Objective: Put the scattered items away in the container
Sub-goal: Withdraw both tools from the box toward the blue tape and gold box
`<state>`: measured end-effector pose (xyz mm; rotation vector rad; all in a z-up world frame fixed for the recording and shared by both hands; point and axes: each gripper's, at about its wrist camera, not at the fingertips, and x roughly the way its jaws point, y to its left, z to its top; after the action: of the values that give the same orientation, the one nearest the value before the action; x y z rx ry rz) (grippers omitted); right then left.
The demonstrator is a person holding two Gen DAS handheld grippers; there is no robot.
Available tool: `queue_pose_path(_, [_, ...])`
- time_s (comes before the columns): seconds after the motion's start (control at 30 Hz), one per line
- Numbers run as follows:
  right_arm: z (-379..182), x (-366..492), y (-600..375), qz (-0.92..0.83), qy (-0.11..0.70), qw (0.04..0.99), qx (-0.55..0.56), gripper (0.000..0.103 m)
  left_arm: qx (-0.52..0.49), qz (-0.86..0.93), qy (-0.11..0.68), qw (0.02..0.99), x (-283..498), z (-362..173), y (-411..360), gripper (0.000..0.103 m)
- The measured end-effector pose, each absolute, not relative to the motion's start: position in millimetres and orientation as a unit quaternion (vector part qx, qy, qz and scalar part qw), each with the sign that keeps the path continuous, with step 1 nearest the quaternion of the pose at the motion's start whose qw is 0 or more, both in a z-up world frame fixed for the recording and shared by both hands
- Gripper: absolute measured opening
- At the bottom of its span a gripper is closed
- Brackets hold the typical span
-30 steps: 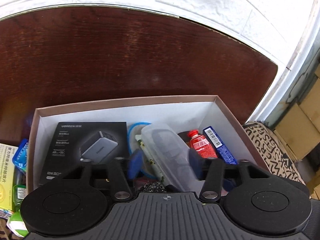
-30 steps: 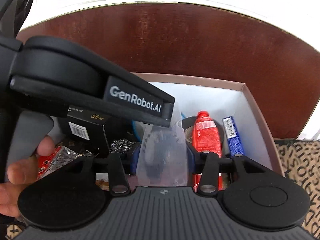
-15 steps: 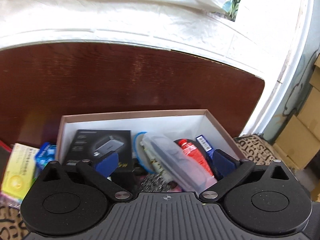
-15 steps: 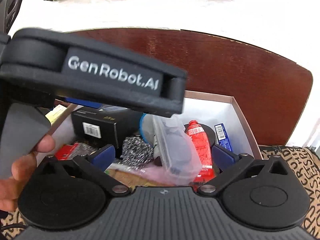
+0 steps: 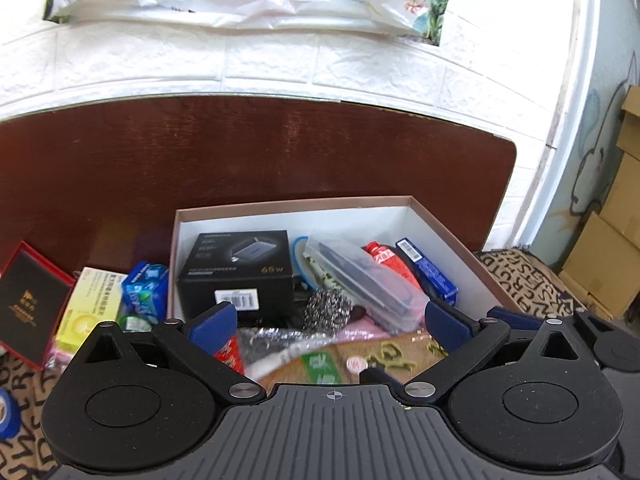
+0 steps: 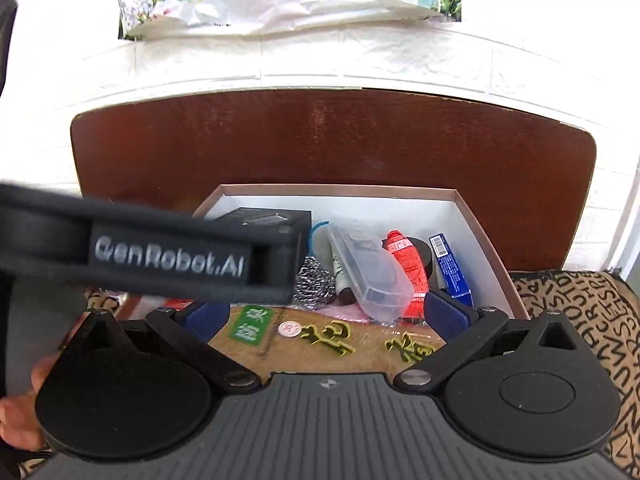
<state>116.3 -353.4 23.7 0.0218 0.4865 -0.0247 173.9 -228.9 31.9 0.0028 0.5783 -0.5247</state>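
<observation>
The cardboard box [image 5: 292, 205] with white walls holds a black charger box [image 5: 240, 264], a clear plastic case [image 5: 360, 280], a red tube [image 5: 388, 262], a blue carton [image 5: 428, 274], a steel scourer [image 5: 326, 310] and a brown packet [image 5: 360, 360]. My left gripper [image 5: 331, 322] hovers open over the box's near end, with nothing between its fingers. My right gripper [image 6: 325, 316] is open too, just above the brown packet [image 6: 340, 340], and the clear case [image 6: 368, 268] lies free beyond it. The left gripper's black body [image 6: 160, 256] crosses the right wrist view.
Left of the box lie a red-edged black box [image 5: 28, 308], a yellow packet [image 5: 88, 304], a blue packet [image 5: 146, 288] and a blue tape roll [image 5: 6, 412]. A letter-patterned cloth [image 6: 580, 312] covers the near surface. Behind the dark wooden table [image 5: 240, 152] stands a white brick wall. A hand [image 6: 16, 420] shows at lower left.
Both grippers' jaws have spread wide and let go of the clear plastic case, which now lies in the box. Both have drawn back and up, the left one further.
</observation>
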Motion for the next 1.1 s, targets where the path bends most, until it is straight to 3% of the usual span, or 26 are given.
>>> queue_pose_path(0.3, [26, 73, -322, 0.023, 0.23, 0.973, 0.02, 0.103, -0.013, -0.246, 0.28, 0.928, 125, 17, -190, 0.103])
queue_pose_path(0.57, [-4, 57, -261, 0.082, 0.246, 0.965, -0.023, 0.103, -0.059, -0.205, 0.312, 0.926, 91, -18, -118, 0.103])
queue_pose_path(1.1, [-45, 79, -171, 0.146, 0.286, 0.945, -0.066, 0.103, -0.14, -0.093, 0.33, 0.929, 91, -51, 9, 0.103])
